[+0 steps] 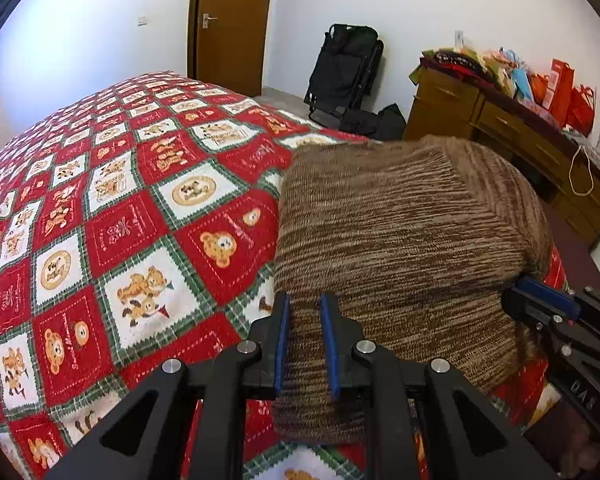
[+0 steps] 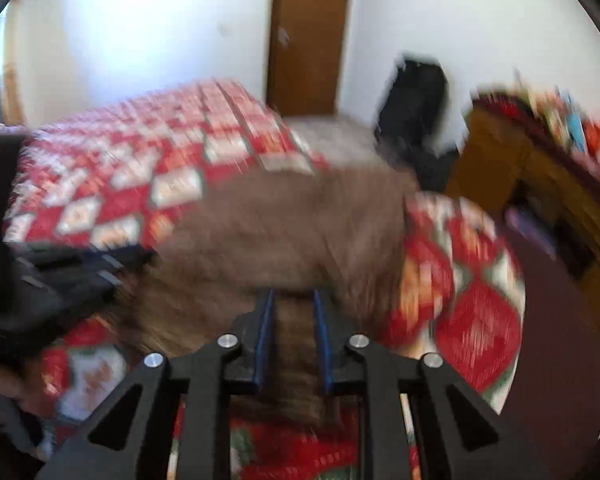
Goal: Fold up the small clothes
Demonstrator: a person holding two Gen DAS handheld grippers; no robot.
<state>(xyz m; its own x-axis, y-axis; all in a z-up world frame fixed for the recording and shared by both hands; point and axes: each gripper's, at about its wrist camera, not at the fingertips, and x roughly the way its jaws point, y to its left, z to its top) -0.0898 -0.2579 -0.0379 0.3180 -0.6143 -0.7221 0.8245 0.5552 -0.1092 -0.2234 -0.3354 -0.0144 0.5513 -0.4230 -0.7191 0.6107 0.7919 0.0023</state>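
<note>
A brown striped knit garment point(image 1: 400, 240) is held up over the red teddy-bear bedspread point(image 1: 100, 200). My left gripper point(image 1: 306, 308) is shut on the garment's near left edge, cloth between its blue pads. My right gripper point(image 1: 540, 300) grips the garment's right edge and shows at the right of the left wrist view. In the blurred right wrist view, my right gripper point(image 2: 294, 304) is shut on the brown garment point(image 2: 284, 232), and my left gripper point(image 2: 112, 264) shows at the left.
A wooden door point(image 1: 228, 24) stands in the far wall. A folded black stroller point(image 1: 348, 68) leans by the wall. A wooden dresser point(image 1: 500, 132) piled with bags and boxes stands to the right of the bed.
</note>
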